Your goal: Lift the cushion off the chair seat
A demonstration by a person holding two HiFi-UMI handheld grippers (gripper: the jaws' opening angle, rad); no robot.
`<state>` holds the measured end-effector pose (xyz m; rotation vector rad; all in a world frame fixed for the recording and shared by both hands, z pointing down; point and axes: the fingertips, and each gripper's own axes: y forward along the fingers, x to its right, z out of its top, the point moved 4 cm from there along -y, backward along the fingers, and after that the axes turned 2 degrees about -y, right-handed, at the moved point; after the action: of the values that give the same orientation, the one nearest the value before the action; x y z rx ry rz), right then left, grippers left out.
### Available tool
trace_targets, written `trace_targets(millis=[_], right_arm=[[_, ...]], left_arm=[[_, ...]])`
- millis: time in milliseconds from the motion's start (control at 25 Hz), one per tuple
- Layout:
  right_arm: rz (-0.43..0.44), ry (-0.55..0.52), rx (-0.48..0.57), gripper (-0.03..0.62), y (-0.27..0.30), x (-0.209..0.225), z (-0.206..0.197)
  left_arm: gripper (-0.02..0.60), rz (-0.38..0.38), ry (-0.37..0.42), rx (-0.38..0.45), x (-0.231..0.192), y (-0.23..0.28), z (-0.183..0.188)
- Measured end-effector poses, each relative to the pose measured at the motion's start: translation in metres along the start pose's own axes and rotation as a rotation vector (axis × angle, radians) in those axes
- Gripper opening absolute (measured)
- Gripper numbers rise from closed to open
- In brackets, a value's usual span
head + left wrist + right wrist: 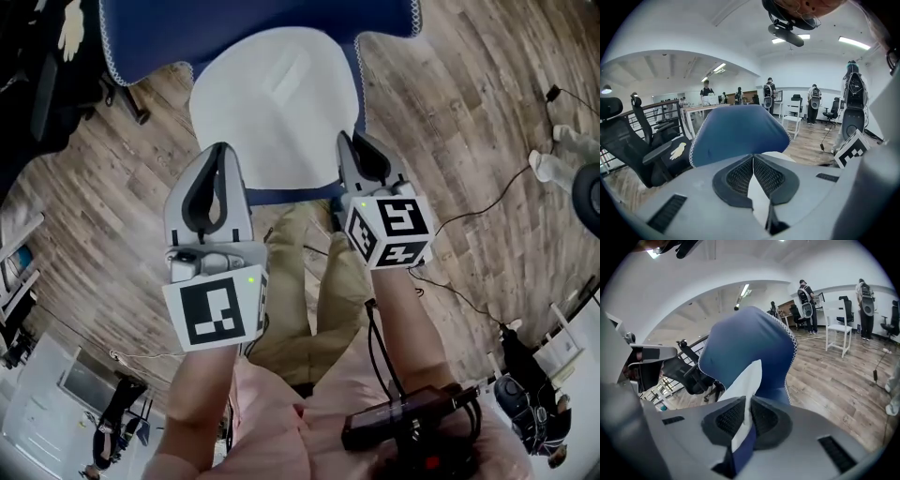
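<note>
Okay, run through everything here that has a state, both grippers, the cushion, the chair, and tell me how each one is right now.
left gripper: shut on the cushion's near edge.
right gripper: shut on the cushion's near edge, with a blue layer pinched under the white.
cushion: spread over the seat, pinched at two points; whether it has lifted clear, cannot tell.
chair: upright, seat covered by the cushion.

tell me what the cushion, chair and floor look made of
The cushion looks like white matte cloth; its pinched edge bends thin. The chair: blue cloth-like upholstery, white stitched trim. The floor: wood or wood-look laminate, with grain and plank seams.
</note>
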<state>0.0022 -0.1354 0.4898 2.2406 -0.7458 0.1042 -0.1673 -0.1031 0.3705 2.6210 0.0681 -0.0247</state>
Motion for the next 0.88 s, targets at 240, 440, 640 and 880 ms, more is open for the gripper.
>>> trace_targets(millis=[240, 440, 640, 880], right_arm=[[0.028, -0.050, 0.047, 0.034, -0.036, -0.029, 0.027], [0.030, -0.109, 0.091, 0.032, -0.062, -0.043, 0.051], [0.026, -0.169, 0.140, 0.031, -0.093, -0.051, 0.077], [0.012, -0.245, 0.203, 0.029, -0.131, -0.052, 0.110]], left_arm=[[0.014, 0.023, 0.006, 0.066, 0.003, -0.038, 0.031], [0.014, 0.028, 0.014, 0.117, 0.011, -0.064, 0.050], [0.014, 0.030, 0.012, 0.177, 0.027, -0.088, 0.072], [0.014, 0.030, 0.026, 0.263, 0.050, -0.106, 0.108]])
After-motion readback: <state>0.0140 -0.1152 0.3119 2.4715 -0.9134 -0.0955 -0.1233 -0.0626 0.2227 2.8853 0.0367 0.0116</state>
